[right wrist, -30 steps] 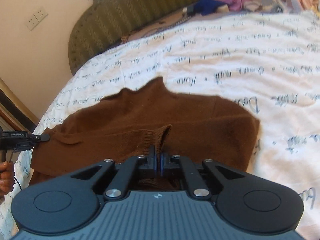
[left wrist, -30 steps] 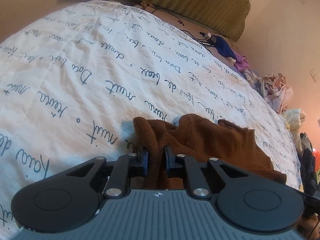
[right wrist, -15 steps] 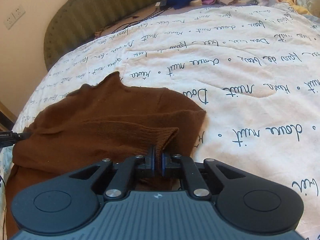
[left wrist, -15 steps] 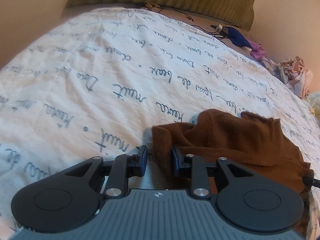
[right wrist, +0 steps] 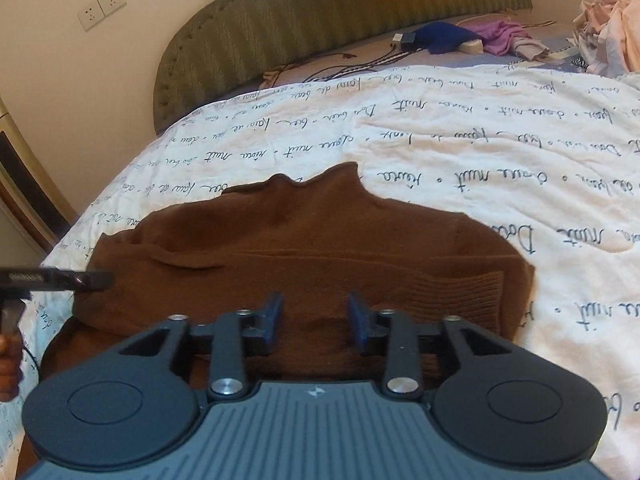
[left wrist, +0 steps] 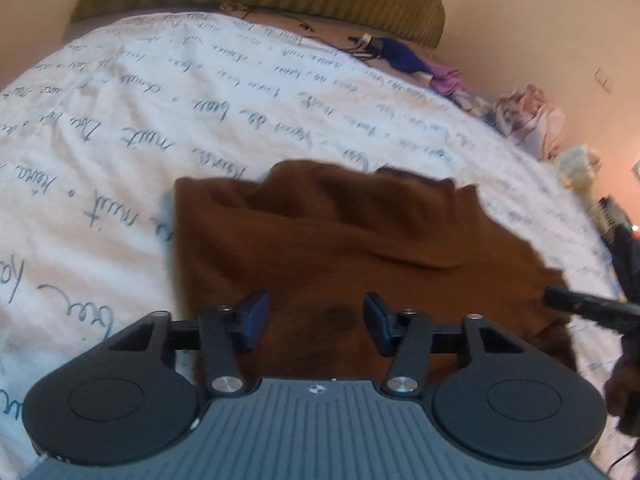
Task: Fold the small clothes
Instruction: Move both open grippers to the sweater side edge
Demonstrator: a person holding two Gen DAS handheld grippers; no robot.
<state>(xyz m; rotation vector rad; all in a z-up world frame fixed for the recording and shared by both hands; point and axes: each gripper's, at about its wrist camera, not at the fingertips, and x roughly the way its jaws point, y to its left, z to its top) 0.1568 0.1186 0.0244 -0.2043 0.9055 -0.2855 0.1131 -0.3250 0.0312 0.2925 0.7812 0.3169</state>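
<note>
- Centrally, a brown sweater [right wrist: 304, 256] lies folded on a white quilt [right wrist: 500, 152] printed with dark cursive script; its neck points toward 12 o'clock in the right wrist view, and a ribbed cuff [right wrist: 460, 296] lies across its body at 3 o'clock.
- Right gripper [right wrist: 315, 318]: jaws spread, having just been opening; the blue pads stand apart over the knit, nothing pinched between them.
- Left gripper [left wrist: 316, 322]: jaws spread, likewise just opened further; the sweater [left wrist: 340, 248] shows through the gap, ungripped. This view is blurred.
- Each gripper's tip enters the other's view: the left at 9 o'clock in the right wrist view, the right at 3 o'clock in the left wrist view.
- Green padded headboard [right wrist: 320, 12] at 12 o'clock.
- Blue and purple garments [right wrist: 472, 38] at 1 o'clock beyond the quilt; a pale clothes heap [right wrist: 608, 28] at 2 o'clock.
- Wall sockets [right wrist: 102, 6] at 11 o'clock.
</note>
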